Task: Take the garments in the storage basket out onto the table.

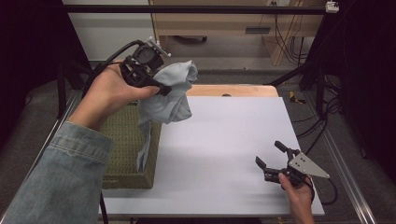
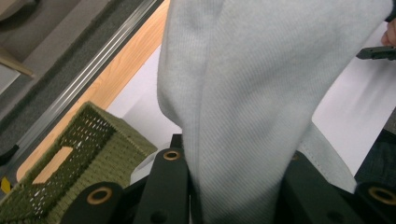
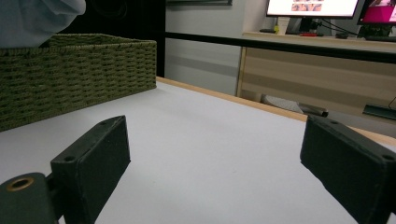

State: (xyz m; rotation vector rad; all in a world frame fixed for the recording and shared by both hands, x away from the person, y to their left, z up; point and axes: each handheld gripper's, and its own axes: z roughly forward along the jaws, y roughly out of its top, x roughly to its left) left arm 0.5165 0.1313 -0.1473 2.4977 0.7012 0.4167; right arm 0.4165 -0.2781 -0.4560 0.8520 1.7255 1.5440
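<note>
**One cloth up in the air, one basket below**

The left tongs (image 1: 161, 88) are clamped on one pale grey cloth (image 1: 168, 100). In the left gripper view the cloth (image 2: 252, 102) sits bunched between the two black jaws. The left hand (image 1: 109, 95) holds the cloth up high, above the basket and the left side of the surface. The cloth hangs down in a loose bunch, and its bottom end drops to the near right corner of the basket.

The right tongs (image 1: 271, 154) have their jaws wide apart, with nothing between them. The right hand (image 1: 295, 189) holds them low over the near right part of the surface.

There is one green woven basket (image 1: 122, 140). It sits on the left edge of the white surface (image 1: 224, 140). There are two tongs, one cloth and one basket.
</note>
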